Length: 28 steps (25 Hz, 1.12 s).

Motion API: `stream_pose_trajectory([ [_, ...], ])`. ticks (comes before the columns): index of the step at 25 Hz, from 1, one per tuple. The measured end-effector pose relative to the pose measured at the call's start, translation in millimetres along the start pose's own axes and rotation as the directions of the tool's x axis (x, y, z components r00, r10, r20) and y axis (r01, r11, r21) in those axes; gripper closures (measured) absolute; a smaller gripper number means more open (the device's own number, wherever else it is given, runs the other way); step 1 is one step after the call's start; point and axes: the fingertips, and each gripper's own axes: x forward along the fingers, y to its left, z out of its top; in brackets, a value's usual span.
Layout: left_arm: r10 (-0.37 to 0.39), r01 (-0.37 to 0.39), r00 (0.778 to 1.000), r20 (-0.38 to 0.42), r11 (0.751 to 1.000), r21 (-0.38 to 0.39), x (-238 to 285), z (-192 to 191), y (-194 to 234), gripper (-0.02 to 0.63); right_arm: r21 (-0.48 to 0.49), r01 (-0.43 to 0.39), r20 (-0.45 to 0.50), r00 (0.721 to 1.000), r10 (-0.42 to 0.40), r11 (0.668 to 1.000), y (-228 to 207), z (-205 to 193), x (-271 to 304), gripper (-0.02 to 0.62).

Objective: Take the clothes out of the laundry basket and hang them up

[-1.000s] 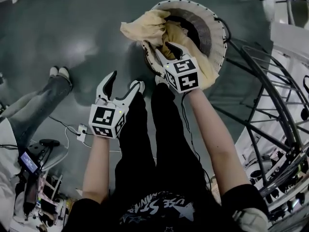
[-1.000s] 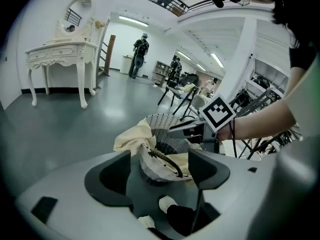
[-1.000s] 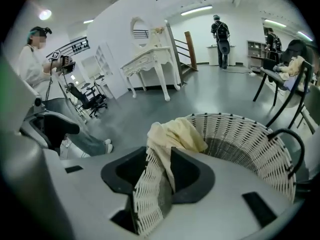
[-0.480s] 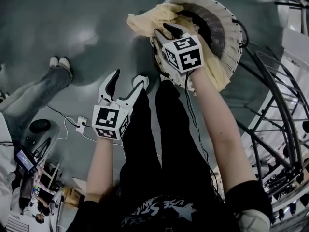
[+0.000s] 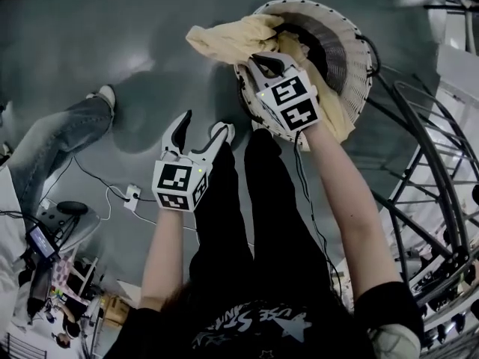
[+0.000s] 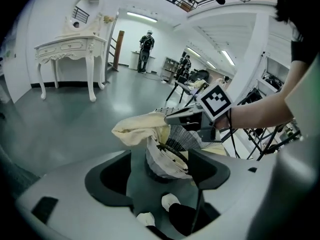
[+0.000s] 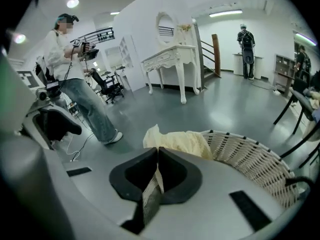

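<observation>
One right claw [image 5: 264, 60] pinches cloth [image 5: 230, 40] at basket [image 5: 355, 42] rim.

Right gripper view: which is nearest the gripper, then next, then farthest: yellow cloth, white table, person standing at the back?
1. The cloth: caught in the right gripper's closing jaws, centre.
2. The table: mid-room, upper centre.
3. The person: by the far wall, upper right.

Right arm [image 5: 348, 208] is stretched well forward and down, bare from the black short sleeve to the wrist. The right claw [image 5: 266, 60] points away from the body, its jaws pressed together with a strip of cloth [image 7: 150, 199] pinched between them. Left arm [image 5: 168, 253] is bent, held closer in and lower, in front of the legs. The left claw [image 5: 203, 126] also points forward, jaws spread wide, gripping nothing.
</observation>
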Motion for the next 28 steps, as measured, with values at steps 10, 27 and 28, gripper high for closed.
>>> stream_pose_trajectory([
  [10, -0.012, 0.013, 0.999, -0.032, 0.999, 0.035, -3, 18, -7, 0.244, -0.118, 0.014, 0.09, 0.996, -0.003, 0.993, 12, 42, -83, 0.578],
  [27, 0.003, 0.032, 0.989, -0.147, 0.973, 0.229, 25, 22, 16, 0.244, -0.126, 0.099, 0.2, 0.977, -0.073, 0.987, 12, 86, -199, 0.578],
  [28, 0.002, 0.038, 0.988, -0.156, 0.965, 0.258, 26, 22, 18, 0.244, -0.131, 0.099, 0.201, 0.977, -0.071, 0.986, 12, 86, -206, 0.578],
])
